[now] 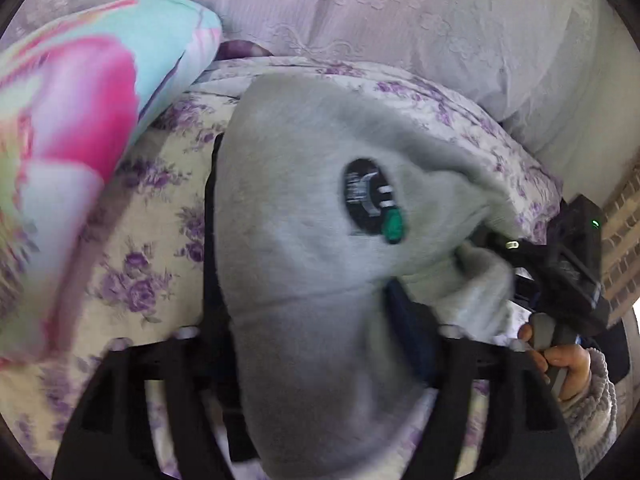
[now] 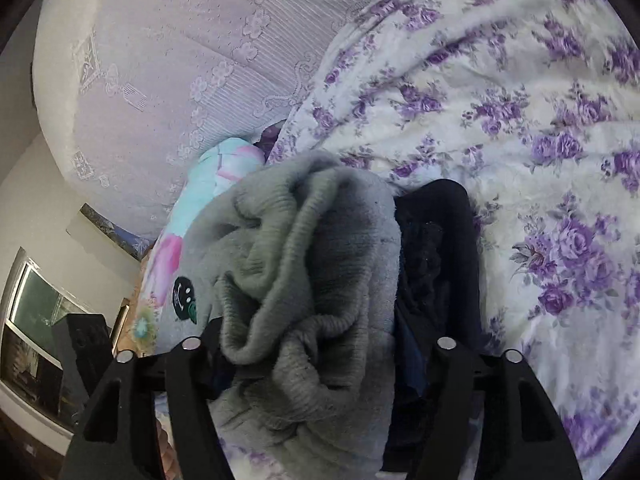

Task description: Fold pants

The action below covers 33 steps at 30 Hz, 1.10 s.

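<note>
One pair of grey pants [image 1: 304, 264], bunched and lifted off the bed, with one round black patch [image 1: 370, 198] bearing a green mark. Two grippers. Left gripper [image 1: 320, 360]: fingers [image 1: 210, 240] set fairly wide, grey cloth filling the gap and draping over them, so apparently clamped on the pants, though the contact itself hidden by fabric. Right gripper [image 2: 316, 344]: fingers [image 2: 448, 240] likewise well apart, stuffed with the ribbed waistband folds of the pants [image 2: 304, 280]; dark fabric lying against the finger at 3 o'clock. Same right gripper [image 1: 560, 272] visible from the left wrist at 3 o'clock, gripping a corner of the cloth, one hand [image 1: 560, 360] in a knit sleeve around its handle. One floral sheet [image 2: 520, 160], cream with purple roses, spread from 12 to 5 o'clock under the pants. One bright pillow [image 1: 80, 140], turquoise and pink, at 9 to 10 o'clock in the left view, just beside the pants. One pale lilac lace cover [image 1: 380, 20] across 12 o'clock. One window [image 2: 36, 320] at 8 o'clock in the right view. Cloth blocking most of both views ahead.
</note>
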Available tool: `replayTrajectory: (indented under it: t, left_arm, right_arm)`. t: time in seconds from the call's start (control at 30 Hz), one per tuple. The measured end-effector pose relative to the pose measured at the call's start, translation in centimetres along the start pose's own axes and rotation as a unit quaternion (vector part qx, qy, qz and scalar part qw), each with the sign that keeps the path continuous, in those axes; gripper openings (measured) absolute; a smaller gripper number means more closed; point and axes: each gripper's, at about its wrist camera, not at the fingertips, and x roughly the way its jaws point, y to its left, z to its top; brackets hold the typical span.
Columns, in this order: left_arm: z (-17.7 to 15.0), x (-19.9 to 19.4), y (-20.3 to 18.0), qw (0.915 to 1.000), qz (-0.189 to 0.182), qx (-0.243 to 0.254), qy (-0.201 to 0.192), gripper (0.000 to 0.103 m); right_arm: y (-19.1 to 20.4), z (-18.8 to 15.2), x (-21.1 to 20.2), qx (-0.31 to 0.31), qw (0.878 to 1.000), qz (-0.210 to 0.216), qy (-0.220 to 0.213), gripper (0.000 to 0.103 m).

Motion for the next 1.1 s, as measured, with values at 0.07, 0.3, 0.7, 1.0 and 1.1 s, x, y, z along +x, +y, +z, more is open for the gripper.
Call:
replayTrajectory:
  t: [0.07,0.3,0.7,1.0,1.1]
  left_arm:
    - [-0.3,-0.2,0.2,0.9998,-0.008,0.008,-0.015,0.078]
    - [0.1,-4.1,-1.7,0.9966,0.058,0.027,-0.052,0.086]
    - [-2.2,-4.0,-2.4,0.9880,0.141,0.053,-0.035,0.099]
    - [-4.4,-12.4,-4.7,0.9796,0.161,0.030,-0.117,0.099]
    - [-7.1,-15.3,-7.3,0.9711,0.187,0.067,-0.133,0.099]
  right_arm:
    - [0.2,-0.1,-0.2,-0.007,1.000,0.003,0.001,0.071]
    - [3.1,0.1,-5.3,-0.009,0.998,-0.043,-0.053,0.077]
    - [5.1,-2.3,-1.6,-0.098,0.970,-0.222,-0.017,0.096]
    - [11.9,-5.8,-10.5,-0.104,0.962,-0.221,-0.120,0.099]
    - [13.8,-9.7,-13.6,-0.121,0.953,-0.232,-0.152,0.099]
